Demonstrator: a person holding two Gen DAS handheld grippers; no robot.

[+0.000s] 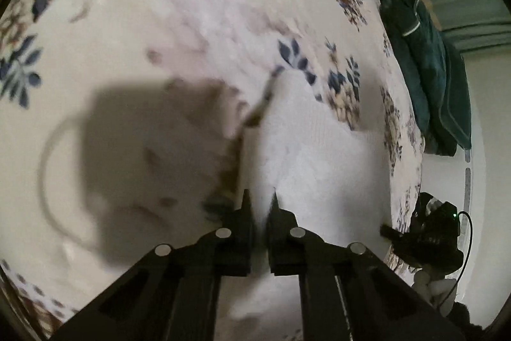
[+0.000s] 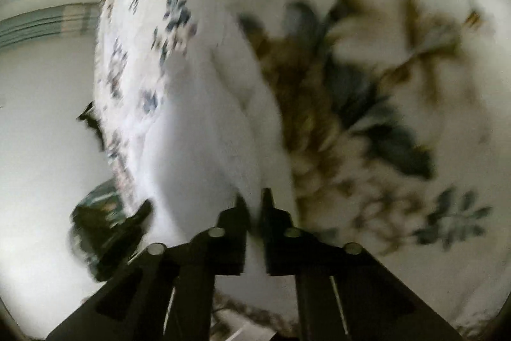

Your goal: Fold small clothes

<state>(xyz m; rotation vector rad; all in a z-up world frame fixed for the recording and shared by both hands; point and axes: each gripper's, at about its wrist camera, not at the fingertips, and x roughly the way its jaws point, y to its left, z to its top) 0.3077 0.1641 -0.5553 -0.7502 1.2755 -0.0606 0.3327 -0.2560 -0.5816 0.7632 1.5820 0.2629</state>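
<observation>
White garment (image 2: pixel 204 133) and floral bedspread (image 2: pixel 367 91) smeared by motion blur.

Garment (image 1: pixel 306 149) on bedspread (image 1: pixel 127 37), between both tools' fingers.

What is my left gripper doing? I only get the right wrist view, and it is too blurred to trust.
Observer: The left gripper is shut on the white garment, pinching its near edge.
Operator: Is anything else lying close to it?
Observer: A dark green cloth sits at the far edge of the floral bedspread, apart from the white garment.
Operator: Is the lighting good there?
Observer: A dark shadow falls on the bedspread beside the garment.
</observation>
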